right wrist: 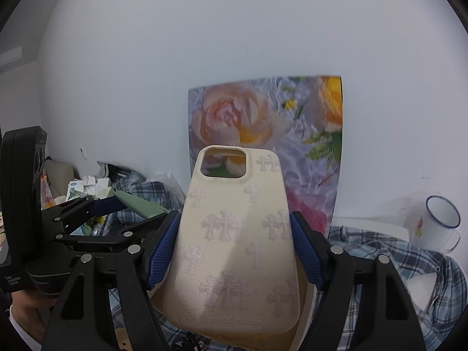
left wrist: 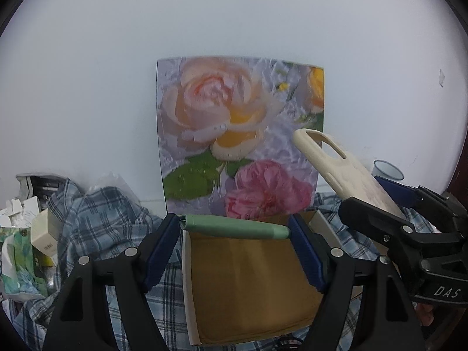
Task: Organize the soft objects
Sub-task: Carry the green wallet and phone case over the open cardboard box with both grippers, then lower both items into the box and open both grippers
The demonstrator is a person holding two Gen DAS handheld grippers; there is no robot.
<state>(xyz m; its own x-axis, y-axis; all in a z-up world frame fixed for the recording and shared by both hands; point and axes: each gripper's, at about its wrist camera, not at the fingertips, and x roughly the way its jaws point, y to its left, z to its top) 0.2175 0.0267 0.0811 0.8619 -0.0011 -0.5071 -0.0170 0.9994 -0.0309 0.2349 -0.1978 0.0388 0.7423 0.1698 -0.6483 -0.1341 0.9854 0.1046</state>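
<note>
Right fingers (right wrist: 234, 248) clamped on cream phone case (right wrist: 234, 248), upright; left fingers (left wrist: 234, 251) gripping green case (left wrist: 234, 226) crosswise.

Green phone case (left wrist: 234, 227): soft, sage green, seen edge-on, lying crosswise, pinched at both ends between blue pads, above a brown cardboard box (left wrist: 248, 286). Cream phone case (right wrist: 234, 242): embossed pale crosses, camera cutout at far top end, tilted up and away, clamped by its long sides, grey smudge near bottom.
</note>
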